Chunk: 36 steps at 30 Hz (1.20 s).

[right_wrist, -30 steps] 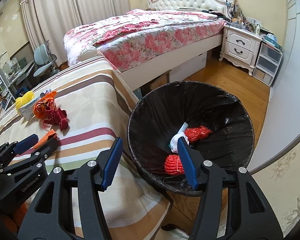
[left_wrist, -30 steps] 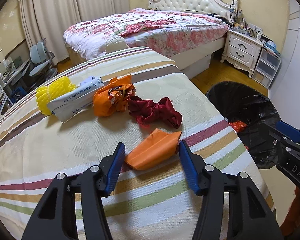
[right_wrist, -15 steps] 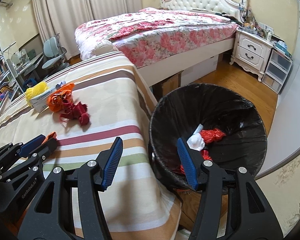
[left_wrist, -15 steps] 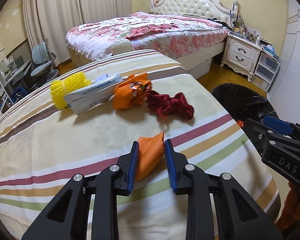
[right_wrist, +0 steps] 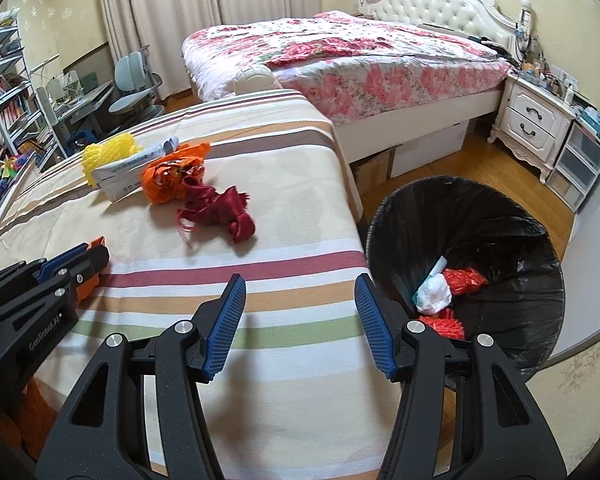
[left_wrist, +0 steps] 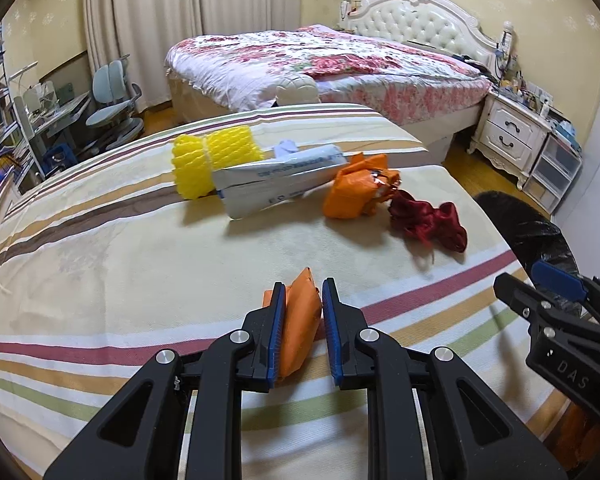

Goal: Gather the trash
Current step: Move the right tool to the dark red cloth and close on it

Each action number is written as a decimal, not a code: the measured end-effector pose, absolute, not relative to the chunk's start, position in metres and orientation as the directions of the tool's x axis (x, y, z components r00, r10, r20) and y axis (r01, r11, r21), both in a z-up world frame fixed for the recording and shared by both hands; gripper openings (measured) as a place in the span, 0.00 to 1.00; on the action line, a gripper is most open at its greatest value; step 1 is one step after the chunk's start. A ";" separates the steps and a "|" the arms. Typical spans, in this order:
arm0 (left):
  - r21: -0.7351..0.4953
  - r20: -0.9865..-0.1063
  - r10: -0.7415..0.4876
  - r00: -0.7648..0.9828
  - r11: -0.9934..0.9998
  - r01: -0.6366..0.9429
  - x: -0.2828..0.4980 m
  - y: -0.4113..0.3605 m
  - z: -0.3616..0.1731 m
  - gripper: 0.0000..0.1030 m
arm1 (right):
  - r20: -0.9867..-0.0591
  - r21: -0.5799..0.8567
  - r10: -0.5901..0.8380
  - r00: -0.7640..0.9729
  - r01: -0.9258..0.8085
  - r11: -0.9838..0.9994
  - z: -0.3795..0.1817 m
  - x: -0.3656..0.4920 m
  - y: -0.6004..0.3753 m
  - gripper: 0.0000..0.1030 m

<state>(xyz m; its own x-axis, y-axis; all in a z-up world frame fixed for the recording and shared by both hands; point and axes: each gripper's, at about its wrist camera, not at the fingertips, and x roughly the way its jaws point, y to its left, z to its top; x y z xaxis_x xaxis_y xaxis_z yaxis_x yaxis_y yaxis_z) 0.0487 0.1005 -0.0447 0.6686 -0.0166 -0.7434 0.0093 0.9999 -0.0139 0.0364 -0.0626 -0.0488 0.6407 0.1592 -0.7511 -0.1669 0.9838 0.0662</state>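
Both fingers of the left gripper (left_wrist: 303,300) are pinched close on the orange wrapper (left_wrist: 299,320), which stands squeezed upright between the blue pads, low over the striped cover (left_wrist: 100,280); I cannot tell whether its bottom edge touches the cloth.

Starting at the left of the cover, a yellow foam net (left_wrist: 212,156) lies against a white mailer bag (left_wrist: 276,182). Next comes a crumpled orange bag (left_wrist: 358,192), touching a dark red ribbon scrap (left_wrist: 428,224). All four sit well beyond the clamped wrapper.

Further right, the right gripper (right_wrist: 300,320) hangs over the near edge of the cover with its fingers spread wide and nothing between them. Past it, on the floor just beside the cover's edge, stands the black-lined trash bin (right_wrist: 532,320), with red netting and a white wad in the bottom.

As I judge it, the step in hand is the pick-up of the orange wrapper, with the grasp made. Next it needs lifting clear of the cloth, carrying rightward past the other gripper until it is above the bin's mouth, then letting go. The free right gripper looks well placed to reach for the red ribbon scrap meanwhile.
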 end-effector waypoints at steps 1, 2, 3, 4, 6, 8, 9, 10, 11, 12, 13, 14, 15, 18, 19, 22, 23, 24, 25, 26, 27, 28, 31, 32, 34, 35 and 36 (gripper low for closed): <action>-0.020 -0.744 -0.019 0.668 1.000 0.007 0.049 0.102 -0.044 0.19 | -0.753 0.066 0.161 0.639 -0.170 0.983 -0.050 0.036 -0.061 0.54; -0.026 -0.744 -0.020 0.668 1.000 0.001 0.049 0.104 -0.044 0.20 | -0.753 0.065 0.161 0.638 -0.171 0.983 -0.050 0.036 -0.060 0.54; -0.033 -0.743 -0.021 0.669 0.999 -0.005 0.048 0.106 -0.043 0.21 | -0.754 0.064 0.161 0.636 -0.172 0.983 -0.051 0.036 -0.060 0.54; -0.040 -0.743 -0.023 0.669 0.999 -0.011 0.048 0.108 -0.043 0.24 | -0.755 0.065 0.161 0.636 -0.172 0.983 -0.051 0.036 -0.059 0.54; -0.061 -0.742 -0.031 0.669 0.998 -0.021 0.047 0.113 -0.042 0.36 | -0.756 0.067 0.162 0.634 -0.170 0.983 -0.052 0.037 -0.060 0.54; -0.079 -0.742 -0.039 0.669 0.996 -0.029 0.045 0.117 -0.042 0.46 | -0.757 0.071 0.163 0.633 -0.169 0.983 -0.052 0.037 -0.060 0.54; -0.083 -0.744 -0.040 0.667 0.996 -0.034 0.043 0.119 -0.043 0.47 | -0.757 0.070 0.163 0.633 -0.170 0.983 -0.052 0.037 -0.060 0.54; -0.084 -0.746 -0.039 0.665 0.996 -0.036 0.042 0.120 -0.043 0.50 | -0.757 0.071 0.164 0.633 -0.170 0.983 -0.052 0.037 -0.060 0.54; -0.082 -0.747 -0.037 0.664 0.996 -0.037 0.041 0.121 -0.044 0.54 | -0.757 0.071 0.165 0.632 -0.171 0.983 -0.053 0.037 -0.060 0.54; -0.079 -0.748 -0.032 0.663 0.996 -0.041 0.040 0.122 -0.045 0.54 | -0.757 0.073 0.166 0.632 -0.171 0.983 -0.053 0.037 -0.060 0.54; -0.078 -0.752 -0.031 0.659 0.996 -0.042 0.040 0.123 -0.046 0.55 | -0.757 0.074 0.167 0.631 -0.171 0.982 -0.054 0.038 -0.060 0.54; -0.080 -0.756 -0.033 0.654 0.996 -0.042 0.041 0.123 -0.047 0.55 | -0.758 0.074 0.167 0.631 -0.171 0.982 -0.054 0.038 -0.060 0.54; -0.082 -0.762 -0.037 0.647 0.996 -0.040 0.041 0.124 -0.048 0.55 | -0.758 0.073 0.166 0.631 -0.171 0.983 -0.054 0.038 -0.060 0.54; -0.077 -0.777 -0.039 0.629 0.996 -0.034 0.042 0.123 -0.051 0.55 | -0.757 0.072 0.166 0.632 -0.171 0.983 -0.054 0.038 -0.060 0.54; -0.073 -0.781 -0.040 0.623 0.997 -0.028 0.042 0.123 -0.052 0.55 | -0.758 0.073 0.166 0.631 -0.171 0.983 -0.054 0.038 -0.060 0.54; -0.061 -0.780 -0.036 0.625 0.998 -0.019 0.038 0.121 -0.052 0.55 | -0.758 0.072 0.165 0.631 -0.171 0.983 -0.054 0.038 -0.060 0.54; -0.057 -0.779 -0.035 0.626 0.998 -0.016 0.037 0.121 -0.053 0.54 | -0.758 0.071 0.165 0.631 -0.171 0.983 -0.054 0.038 -0.060 0.54; -0.052 -0.778 -0.031 0.627 0.999 -0.015 0.036 0.121 -0.053 0.52 | -0.758 0.072 0.165 0.631 -0.172 0.983 -0.054 0.038 -0.060 0.54; -0.043 -0.777 -0.024 0.629 0.999 -0.015 0.035 0.120 -0.053 0.47 | -0.758 0.071 0.166 0.631 -0.173 0.982 -0.054 0.038 -0.060 0.54; -0.037 -0.775 -0.022 0.631 0.999 -0.011 0.034 0.120 -0.053 0.41 | -0.757 0.070 0.166 0.632 -0.174 0.982 -0.054 0.038 -0.059 0.54; -0.030 -0.774 -0.019 0.633 1.000 -0.006 0.033 0.119 -0.054 0.39 | -0.757 0.070 0.167 0.632 -0.176 0.982 -0.055 0.038 -0.058 0.54; -0.023 -0.772 -0.018 0.636 1.000 0.000 0.032 0.119 -0.054 0.33 | -0.757 0.069 0.168 0.632 -0.178 0.982 -0.055 0.039 -0.058 0.54; -0.021 -0.769 -0.018 0.639 1.000 0.003 0.032 0.120 -0.054 0.29 | -0.756 0.067 0.171 0.632 -0.184 0.981 -0.055 0.039 -0.054 0.54; -0.025 -0.769 -0.020 0.639 1.000 0.002 0.033 0.120 -0.054 0.29 | -0.755 0.066 0.172 0.633 -0.187 0.980 -0.055 0.039 -0.052 0.54; -0.032 -0.768 -0.024 0.639 0.999 -0.001 0.034 0.121 -0.053 0.28 | -0.753 0.062 0.173 0.634 -0.194 0.979 -0.053 0.040 -0.049 0.54; -0.034 -0.768 -0.024 0.640 0.999 -0.002 0.035 0.121 -0.053 0.28 | -0.752 0.060 0.174 0.635 -0.197 0.979 -0.053 0.041 -0.048 0.54; -0.034 -0.768 -0.022 0.640 0.999 -0.006 0.036 0.122 -0.053 0.28 | -0.752 0.057 0.175 0.636 -0.201 0.978 -0.053 0.043 -0.046 0.54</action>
<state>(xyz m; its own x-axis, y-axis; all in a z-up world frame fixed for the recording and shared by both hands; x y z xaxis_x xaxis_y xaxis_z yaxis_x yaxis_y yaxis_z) 0.0360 0.1218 -0.0527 0.6397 -0.0224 -0.7683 -0.0059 0.9994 -0.0340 0.0432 -0.0462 -0.0526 0.6359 0.1746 -0.7518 -0.2007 0.9780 0.0574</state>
